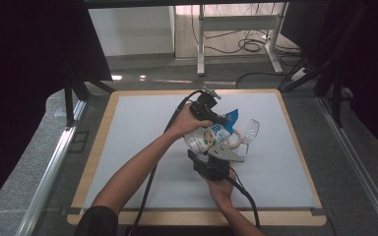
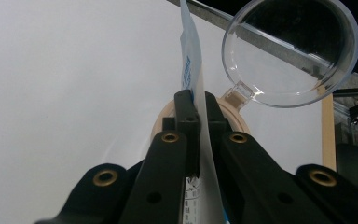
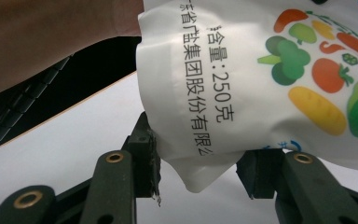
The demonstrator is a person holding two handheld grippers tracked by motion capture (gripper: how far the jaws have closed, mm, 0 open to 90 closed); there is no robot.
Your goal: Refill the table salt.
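High view: my table (image 1: 138, 147), a pale sheet framed in light wood, spreads across the middle of the frame, with grey floor and a white desk frame (image 1: 236, 24) above it. My two forearms come up from the bottom edge and meet just right of centre, where both tools work on a white pouch (image 1: 207, 137) printed with coloured vegetables and a blue top corner. My left gripper (image 1: 221, 119) reaches in from the upper side of the pouch; my right gripper (image 1: 215, 158) sits below it, nearer the bottom of the frame. A clear lid (image 1: 250, 130) on a beige ring lies just right of the pouch.

In the left gripper view, my jaws are pressed together on the pouch's thin upper edge (image 2: 192, 88), which rises edge-on through the centre of the frame; the clear lid (image 2: 291, 51) fills the upper right, the beige ring (image 2: 235, 100) peeking out behind the jaws.

In the right gripper view, my jaws stand apart at the bottom, the pouch's lower corner (image 3: 200, 177) hanging between them; whether it touches the left one, I cannot tell.
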